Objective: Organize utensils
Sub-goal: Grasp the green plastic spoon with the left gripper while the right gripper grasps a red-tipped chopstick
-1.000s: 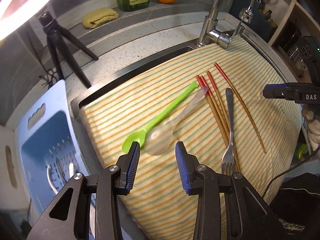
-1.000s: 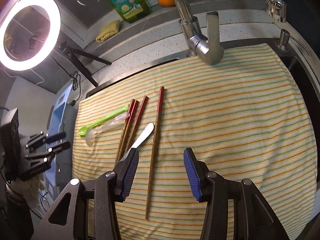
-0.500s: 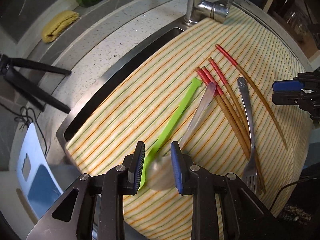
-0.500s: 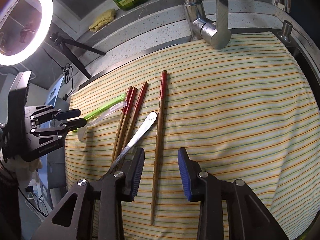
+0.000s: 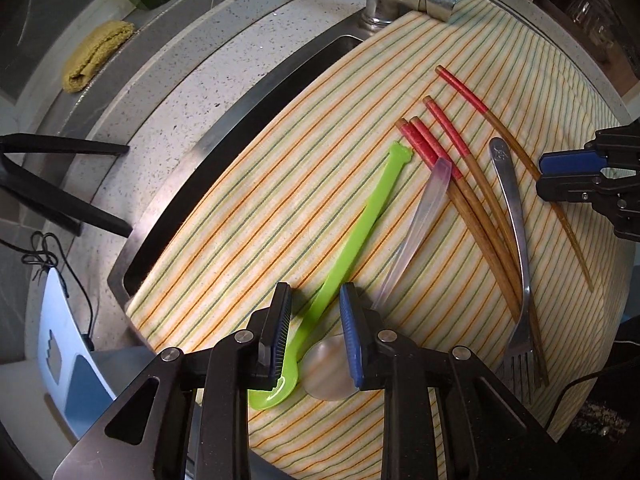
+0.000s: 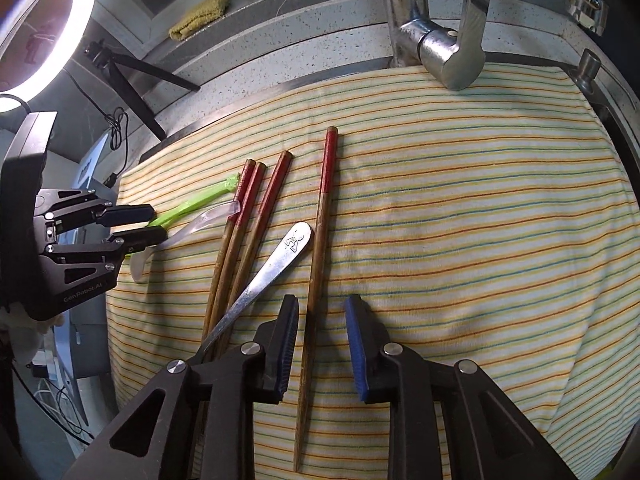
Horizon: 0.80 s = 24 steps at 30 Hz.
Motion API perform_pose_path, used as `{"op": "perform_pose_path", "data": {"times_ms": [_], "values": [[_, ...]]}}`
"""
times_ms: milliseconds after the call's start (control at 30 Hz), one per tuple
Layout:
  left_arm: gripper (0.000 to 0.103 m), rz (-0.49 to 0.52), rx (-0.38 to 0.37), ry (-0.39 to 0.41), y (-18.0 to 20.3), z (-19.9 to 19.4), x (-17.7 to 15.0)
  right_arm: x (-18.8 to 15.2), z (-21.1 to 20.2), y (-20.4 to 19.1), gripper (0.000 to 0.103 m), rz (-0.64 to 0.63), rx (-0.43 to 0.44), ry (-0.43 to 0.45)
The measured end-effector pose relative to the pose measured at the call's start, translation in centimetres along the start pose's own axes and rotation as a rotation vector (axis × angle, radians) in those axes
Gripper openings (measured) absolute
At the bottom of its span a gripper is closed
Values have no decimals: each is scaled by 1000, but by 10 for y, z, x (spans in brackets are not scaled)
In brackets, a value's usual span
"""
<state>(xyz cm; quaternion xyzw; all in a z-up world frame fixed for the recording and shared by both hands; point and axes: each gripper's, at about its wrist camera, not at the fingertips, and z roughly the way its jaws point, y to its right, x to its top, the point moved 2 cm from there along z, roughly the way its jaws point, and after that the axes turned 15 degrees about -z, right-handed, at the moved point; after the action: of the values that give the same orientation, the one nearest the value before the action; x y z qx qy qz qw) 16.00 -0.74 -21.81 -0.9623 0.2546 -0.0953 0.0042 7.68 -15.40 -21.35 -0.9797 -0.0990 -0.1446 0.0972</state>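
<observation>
While both tongs are pointing down at the striped cloth [image 6: 460, 208], each is working on its own thing. On the left, the left tongs [image 5: 314, 332] are standing over the green spoon [image 5: 352, 224], whose handle is running up and away between narrow jaws that are not yet squeezing it. On the right, the right tongs [image 6: 322, 344] are closing around a lone chopstick [image 6: 318, 240] lying lengthwise between them, not gripping yet.

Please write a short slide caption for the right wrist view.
Right gripper closing around a lone chopstick on the striped cloth.
</observation>
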Motion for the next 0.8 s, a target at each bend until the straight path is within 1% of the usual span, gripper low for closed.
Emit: {"op": "perform_pose_path", "data": {"times_ms": [33, 67, 133, 200, 233, 267, 333, 433, 600, 800], "values": [[22, -4, -2, -3, 0, 1, 1, 1, 1, -1, 21, -8, -6, -4], [17, -5, -7, -5, -1, 1, 1, 1, 1, -2, 20, -17, -15, -7], [13, -8, -14, -3, 0, 2, 2, 2, 3, -5, 17, -40, -37, -11], [10, -23, -28, 3, 1, 5, 3, 2, 2, -6, 13, -45, -44, -10], [10, -43, -39, 5, -1, 5, 4, 2, 2, -5, 12, -38, -42, -8], [9, -64, -53, 8, -5, 5, 6, 2, 2, -3, 8, -29, -37, -6], [8, -112, -79, 12, -13, 5, 7, 1, 1, 2, 7, -5, -17, -1], [6, -156, -98, 21, -20, 4, 5, -1, -1, 7, 6, 24, 9, 7], [5, -200, -123, 42, -28, -8, -2, -8, -10, 14, 6, 86, 76, 29], [5, -220, -127, 88, -23, -31, -14, -9, -32, 14, 6, 114, 114, 81]]}}
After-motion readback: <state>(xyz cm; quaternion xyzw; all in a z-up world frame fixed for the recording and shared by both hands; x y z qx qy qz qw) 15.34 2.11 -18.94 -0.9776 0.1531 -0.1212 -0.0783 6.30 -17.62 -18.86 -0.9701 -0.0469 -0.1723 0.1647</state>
